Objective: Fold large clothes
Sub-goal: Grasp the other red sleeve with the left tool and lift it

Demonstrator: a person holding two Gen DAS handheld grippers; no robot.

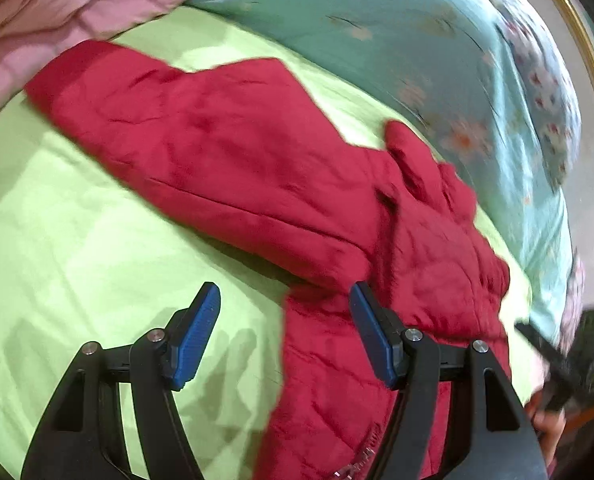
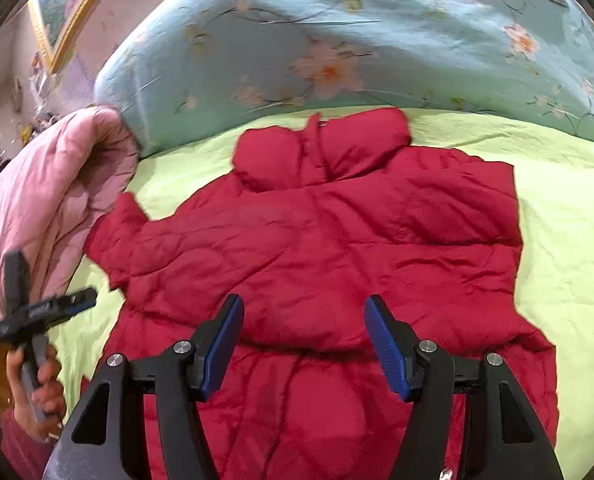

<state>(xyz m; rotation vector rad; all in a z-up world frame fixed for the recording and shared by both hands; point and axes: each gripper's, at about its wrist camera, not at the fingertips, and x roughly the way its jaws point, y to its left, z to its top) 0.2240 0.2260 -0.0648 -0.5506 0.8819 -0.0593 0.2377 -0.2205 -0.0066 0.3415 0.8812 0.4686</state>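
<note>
Left wrist view: we are holding the left gripper [image 1: 285, 330] over the bed, its jaws standing apart with nothing between them. The red jacket [image 1: 257, 184] is lying on the green sheet [image 1: 65, 240], and from here its sleeve [image 1: 169, 128] is stretching up and left, cuff pointing toward the pink quilt [image 1: 37, 20]; the body is running down to the lower edge, where our gripper frame is cutting it off. Motion blur is softening the blue floral duvet [image 1: 377, 28] and the right margin, where the other tool is showing only as a dark smear. Right wrist view: we are hovering the right gripper [image 2: 303, 344] above the jacket's [image 2: 337, 240] lower part, jaws apart, gripping nothing. The jacket's long axis is running away from us, collar [image 2: 321, 148] pointing toward the duvet [image 2: 337, 40] at the far side. One sleeve [image 2: 129, 236] is reaching left toward the pink quilt [image 2: 49, 192]; the hem is hiding behind our fingers. At far left we are glimpsing the left gripper [image 2: 45, 304], blurred.
</note>
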